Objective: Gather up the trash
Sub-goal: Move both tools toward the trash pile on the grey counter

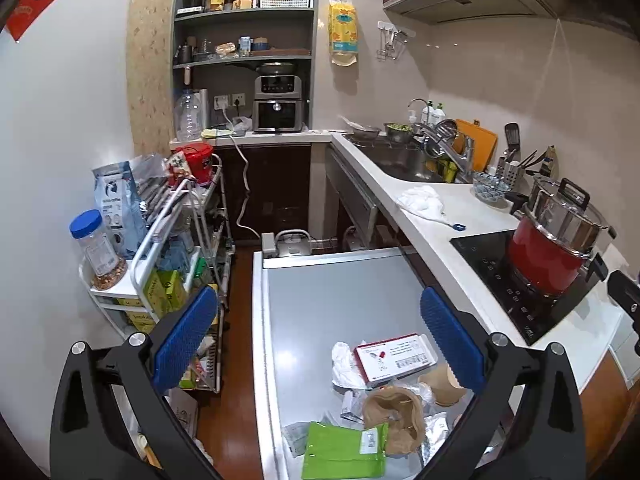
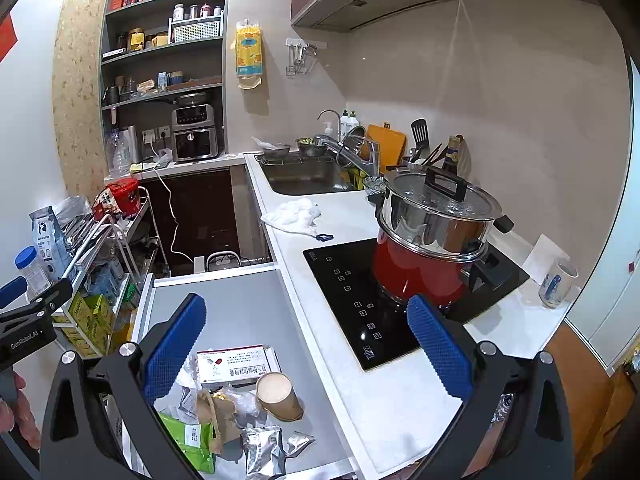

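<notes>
A heap of trash lies at the near end of a grey table (image 1: 332, 292): a red-and-white medicine box (image 1: 394, 358), a brown paper cup (image 1: 442, 384), a crumpled brown paper bag (image 1: 396, 412), a green pouch (image 1: 344, 454) and white wrappers (image 1: 344, 364). In the right wrist view I see the same box (image 2: 236, 364), cup (image 2: 278, 396), green pouch (image 2: 188, 440), paper bag (image 2: 214, 416) and a silver foil pouch (image 2: 262, 452). My left gripper (image 1: 318, 340) hangs open above the heap. My right gripper (image 2: 306, 348) is open too, over the table's right edge. Neither holds anything.
A white counter (image 1: 436, 220) runs along the right with a sink (image 1: 404, 160), a white cloth (image 1: 422, 200), a black cooktop (image 2: 360, 312) and a red pot under a steel steamer (image 2: 432, 236). A cluttered wire cart (image 1: 180, 240) stands on the left. A mug (image 2: 558, 284) sits far right.
</notes>
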The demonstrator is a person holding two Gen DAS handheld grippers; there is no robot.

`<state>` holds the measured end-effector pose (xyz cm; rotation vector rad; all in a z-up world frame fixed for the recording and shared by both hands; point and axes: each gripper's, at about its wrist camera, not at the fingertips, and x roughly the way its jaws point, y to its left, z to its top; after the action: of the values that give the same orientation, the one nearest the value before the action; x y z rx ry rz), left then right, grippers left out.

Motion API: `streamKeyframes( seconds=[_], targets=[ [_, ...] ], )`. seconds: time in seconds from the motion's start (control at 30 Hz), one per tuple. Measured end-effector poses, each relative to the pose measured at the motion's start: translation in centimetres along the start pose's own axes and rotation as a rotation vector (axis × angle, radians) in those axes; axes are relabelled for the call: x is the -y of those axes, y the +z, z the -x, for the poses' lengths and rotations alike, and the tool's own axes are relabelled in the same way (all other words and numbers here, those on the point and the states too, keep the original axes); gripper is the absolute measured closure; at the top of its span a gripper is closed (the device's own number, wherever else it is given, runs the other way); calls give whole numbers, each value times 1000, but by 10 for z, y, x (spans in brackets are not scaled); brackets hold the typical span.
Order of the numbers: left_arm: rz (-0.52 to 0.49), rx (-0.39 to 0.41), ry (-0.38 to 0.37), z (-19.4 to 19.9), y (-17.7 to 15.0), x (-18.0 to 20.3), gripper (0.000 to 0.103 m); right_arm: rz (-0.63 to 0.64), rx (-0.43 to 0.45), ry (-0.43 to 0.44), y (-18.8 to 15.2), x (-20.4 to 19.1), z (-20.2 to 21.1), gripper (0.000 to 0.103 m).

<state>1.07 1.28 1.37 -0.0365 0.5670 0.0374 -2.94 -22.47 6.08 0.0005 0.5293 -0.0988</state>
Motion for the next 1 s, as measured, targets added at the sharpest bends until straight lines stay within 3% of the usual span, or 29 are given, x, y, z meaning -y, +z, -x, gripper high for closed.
streamKeyframes(
  seconds=[0.23, 0.63, 1.0],
  targets=[
    [-27, 18, 38, 4, 1, 5, 2, 2, 1, -1, 0, -1, 1, 4],
    [-23, 13, 36, 6, 2, 6, 2, 2, -2, 0, 0, -3, 1, 4],
    [-48, -25, 15, -3, -6, 2, 2, 45, -43, 71, -10, -19, -5, 4]
  ],
)
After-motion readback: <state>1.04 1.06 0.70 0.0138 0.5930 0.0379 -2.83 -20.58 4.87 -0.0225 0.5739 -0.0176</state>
